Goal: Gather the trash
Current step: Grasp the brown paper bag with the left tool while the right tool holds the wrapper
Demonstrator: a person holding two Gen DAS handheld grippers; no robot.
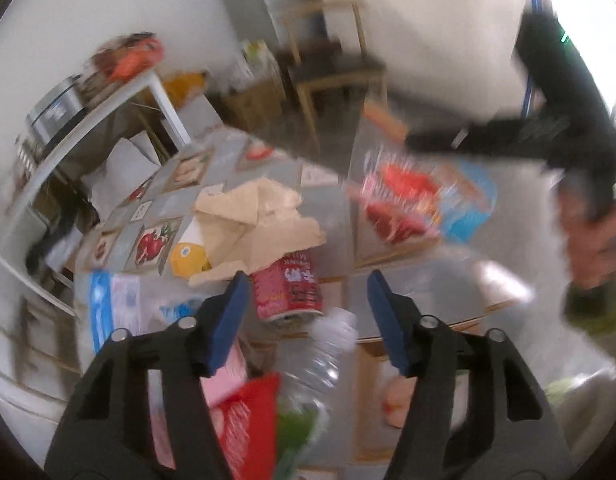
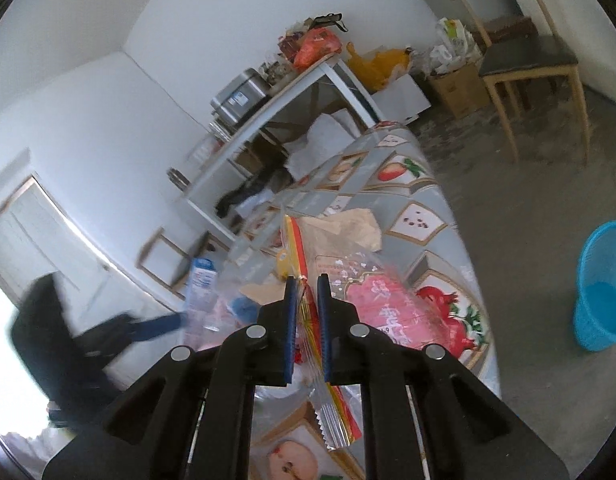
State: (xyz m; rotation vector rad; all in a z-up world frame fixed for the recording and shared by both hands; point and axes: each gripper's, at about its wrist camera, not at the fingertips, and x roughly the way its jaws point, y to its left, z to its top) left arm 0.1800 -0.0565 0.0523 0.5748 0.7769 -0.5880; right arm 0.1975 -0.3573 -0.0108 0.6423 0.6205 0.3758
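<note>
Trash is all over the table (image 2: 436, 200), so we're mid-pickup. Our right gripper (image 2: 306, 308) is pinched tight on a clear snack wrapper (image 2: 332, 412), lifted over the tablecloth. Left gripper (image 1: 303, 300) hangs about half open with nothing pinched, a plastic bottle (image 1: 328, 356) and red can (image 1: 289, 288) just below. Next we'd guess: swing the wrapper over to the blue bin (image 2: 604, 288) on the floor and drop it.

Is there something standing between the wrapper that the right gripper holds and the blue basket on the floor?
Nothing visible does. The right gripper is shut on the clear wrapper above the table edge. Between there and the blue basket only bare grey floor shows.
</note>
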